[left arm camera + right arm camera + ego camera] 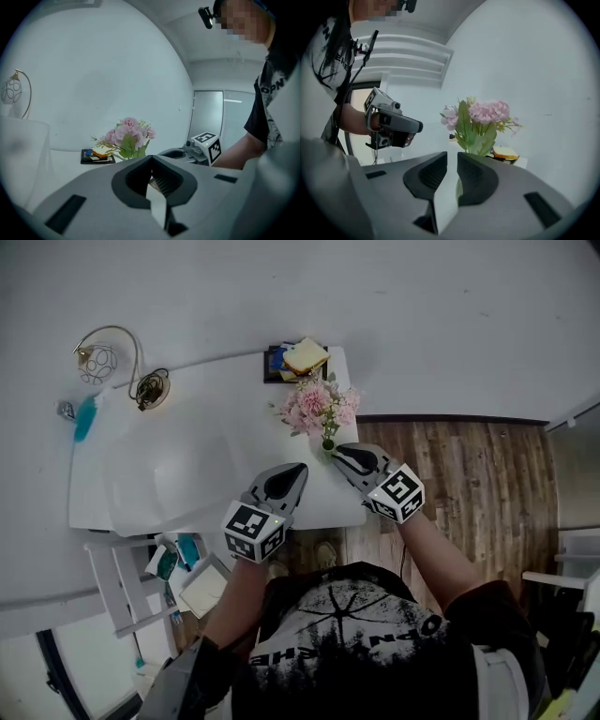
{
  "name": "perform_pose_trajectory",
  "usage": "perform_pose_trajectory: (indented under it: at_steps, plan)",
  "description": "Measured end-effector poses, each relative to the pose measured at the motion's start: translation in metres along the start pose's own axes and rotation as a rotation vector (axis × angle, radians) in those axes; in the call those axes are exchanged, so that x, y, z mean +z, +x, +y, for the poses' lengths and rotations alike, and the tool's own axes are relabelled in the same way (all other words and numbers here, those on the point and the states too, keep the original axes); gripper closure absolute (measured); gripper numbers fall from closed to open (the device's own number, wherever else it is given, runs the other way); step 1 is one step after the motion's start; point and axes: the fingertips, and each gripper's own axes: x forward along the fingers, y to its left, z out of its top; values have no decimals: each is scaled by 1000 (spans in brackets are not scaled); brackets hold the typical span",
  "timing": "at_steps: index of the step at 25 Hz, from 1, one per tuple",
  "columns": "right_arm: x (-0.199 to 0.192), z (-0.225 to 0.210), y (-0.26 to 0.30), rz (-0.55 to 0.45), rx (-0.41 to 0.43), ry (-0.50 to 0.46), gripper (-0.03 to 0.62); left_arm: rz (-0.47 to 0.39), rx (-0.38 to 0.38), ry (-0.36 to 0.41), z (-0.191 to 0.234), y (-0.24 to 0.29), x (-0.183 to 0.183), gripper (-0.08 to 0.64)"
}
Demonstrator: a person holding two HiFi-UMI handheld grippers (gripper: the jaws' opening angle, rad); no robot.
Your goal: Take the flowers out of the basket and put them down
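Far left on the white table [216, 409] stands a gold wire stand [111, 352]. The left gripper [296, 471] hangs above the table's near side, jaws together, nothing between them. The flowers [320, 407] — a pink bunch — stand upright just in front of a black tray [274, 362] carrying bread [306, 354]. The right gripper [336, 452] is clamped on their green stems from the right, blooms above its jaws.

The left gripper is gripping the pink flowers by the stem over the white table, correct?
Not the left. It is the right gripper that grips the pink flowers by the stem over the white table. The right gripper view shows the green stem between its jaws. The left gripper is shut on nothing.
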Motion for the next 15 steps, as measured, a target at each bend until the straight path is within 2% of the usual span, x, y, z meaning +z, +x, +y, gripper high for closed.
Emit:
perform_pose_trajectory:
  at_steps: [5, 9, 15]
  plan:
    - [34, 24, -8, -32, 39, -6, 566, -18, 15, 22, 1, -8, 4, 548]
    - [55, 45, -12, -47, 66, -35, 574, -36, 35, 29, 3, -17, 7, 548]
    - [72, 51, -30, -57, 69, -39, 574, -59, 66, 32, 7, -29, 12, 548]
